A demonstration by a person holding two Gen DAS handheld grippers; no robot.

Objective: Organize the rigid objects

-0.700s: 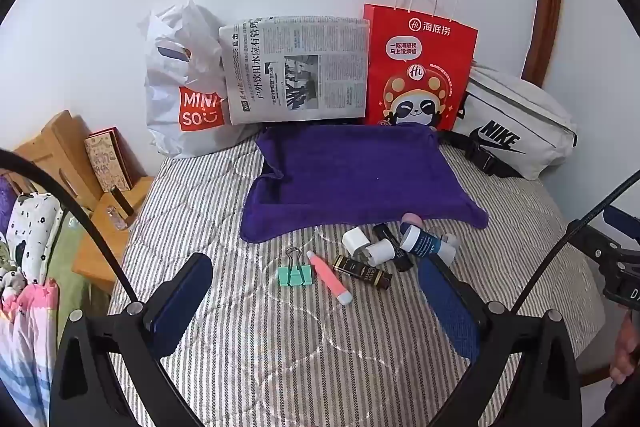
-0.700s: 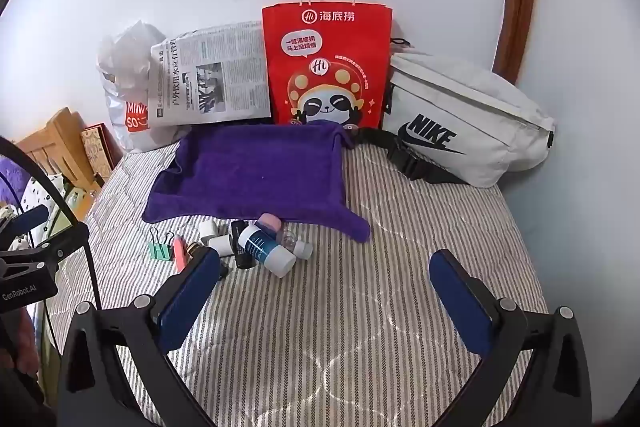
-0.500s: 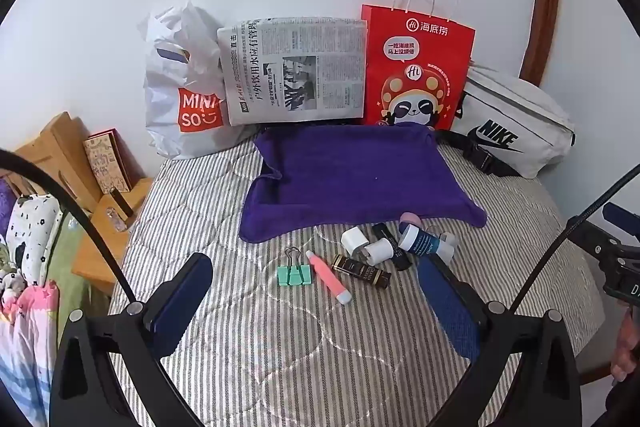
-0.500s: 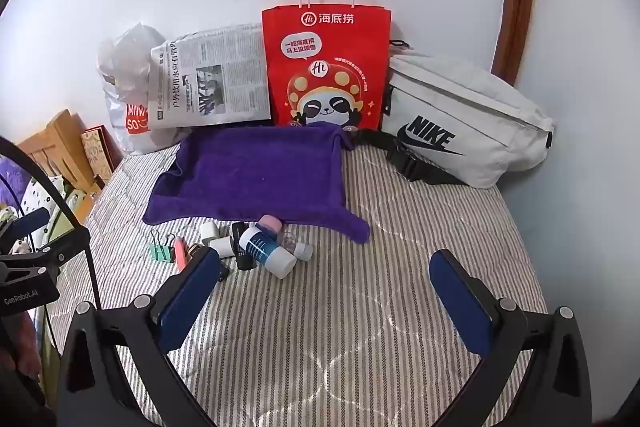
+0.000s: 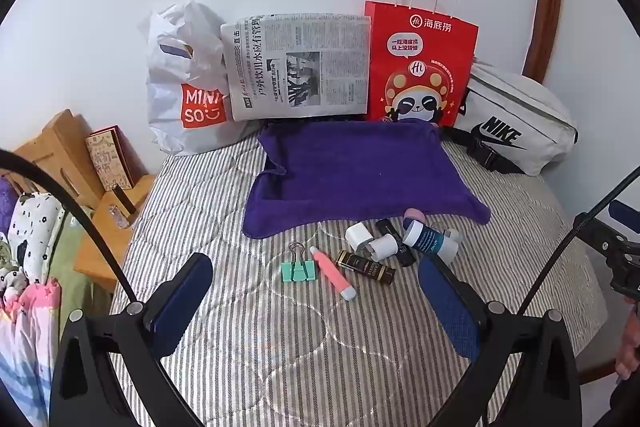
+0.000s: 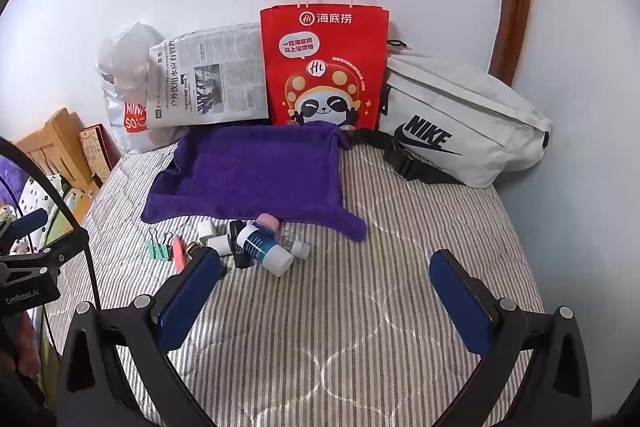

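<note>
Still approaching: left tool (image 5: 316,297) and right tool (image 6: 326,285) gaping wide, holding nothing. Ahead on striped bed (image 5: 280,339): green binder clip (image 5: 298,270), pink tube (image 5: 333,277), blue-white bottle (image 6: 262,249). Next, probably: lower, straddle one, close.

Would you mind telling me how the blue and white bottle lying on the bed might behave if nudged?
The blue and white bottle lies on its side and looks cylindrical, so it would probably roll. It touches neighbouring small items, so a nudge likely shifts those too. The soft striped bedding may damp rolling.
</note>
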